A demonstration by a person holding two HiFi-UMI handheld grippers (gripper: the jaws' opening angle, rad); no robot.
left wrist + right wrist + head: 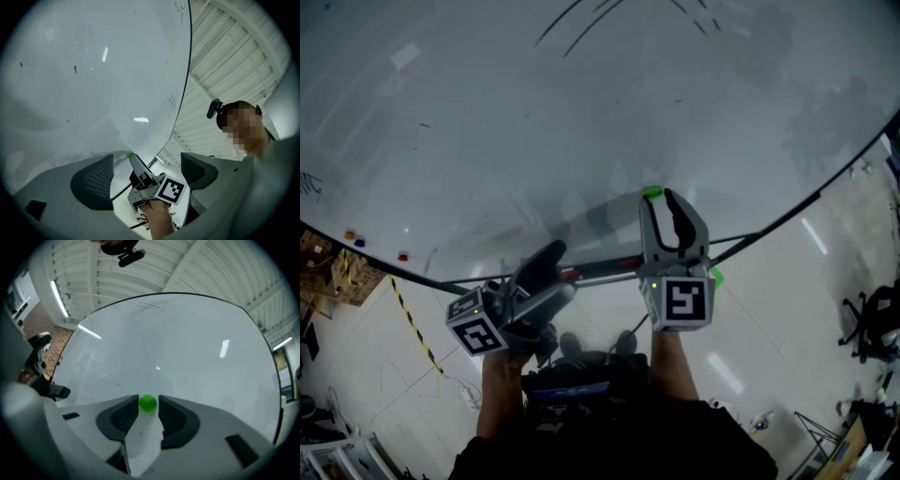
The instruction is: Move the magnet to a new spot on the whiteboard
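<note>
Pen-marked whiteboard (581, 122) above glossy tiled floor (769, 309), ribbed ceiling (154, 268) overhead

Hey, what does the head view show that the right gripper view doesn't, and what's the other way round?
Only the head view shows the person's forearms, the square-marker cubes on both tools, a desk chair and striped tape on the floor. Only the right gripper view shows the ribbed ceiling with its strip light, and how the green magnet sits between the jaw tips of the right hand-held gripper. Both show the whiteboard, that magnet and that gripper.
</note>
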